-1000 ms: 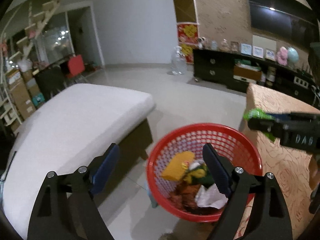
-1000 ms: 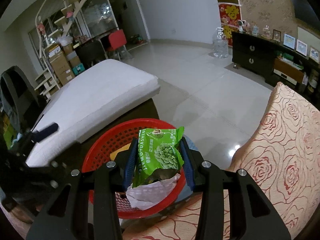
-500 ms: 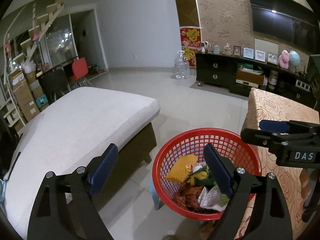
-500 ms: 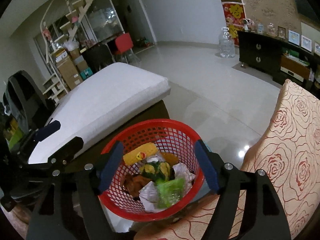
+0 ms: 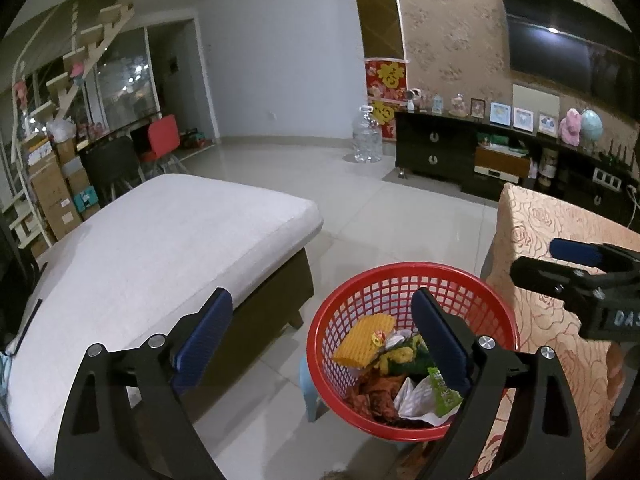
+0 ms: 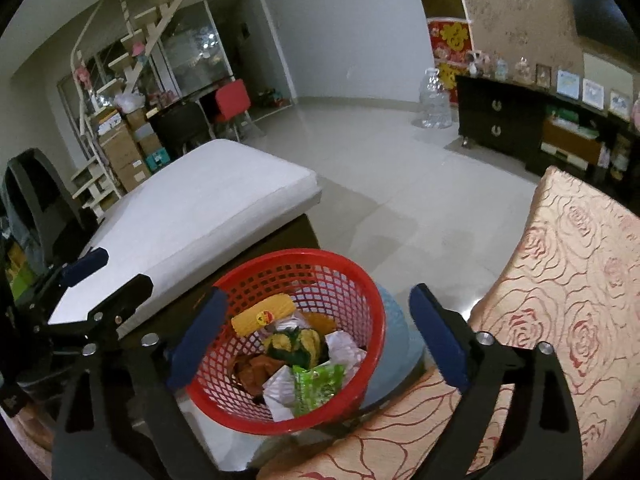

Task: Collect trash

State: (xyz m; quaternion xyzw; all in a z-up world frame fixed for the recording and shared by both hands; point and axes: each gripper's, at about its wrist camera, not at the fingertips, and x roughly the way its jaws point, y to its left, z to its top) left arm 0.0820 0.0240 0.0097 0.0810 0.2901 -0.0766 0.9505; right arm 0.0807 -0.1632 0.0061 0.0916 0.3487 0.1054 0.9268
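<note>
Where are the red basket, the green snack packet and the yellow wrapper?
red basket (image 6: 362,280): right wrist view, far rim.
green snack packet (image 6: 316,386): right wrist view, printed face.
yellow wrapper (image 6: 262,314): right wrist view, ridged middle.

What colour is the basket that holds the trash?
The mesh basket is red; the right wrist view shows it best.

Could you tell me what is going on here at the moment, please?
A person with a gripper in each hand is collecting trash into a red basket that stands beside a rose-patterned cushion. The right gripper has just been opening, with nothing between its pads now; the green snack packet lies in the basket on top of other wrappers. The left gripper is open and empty too.
</note>
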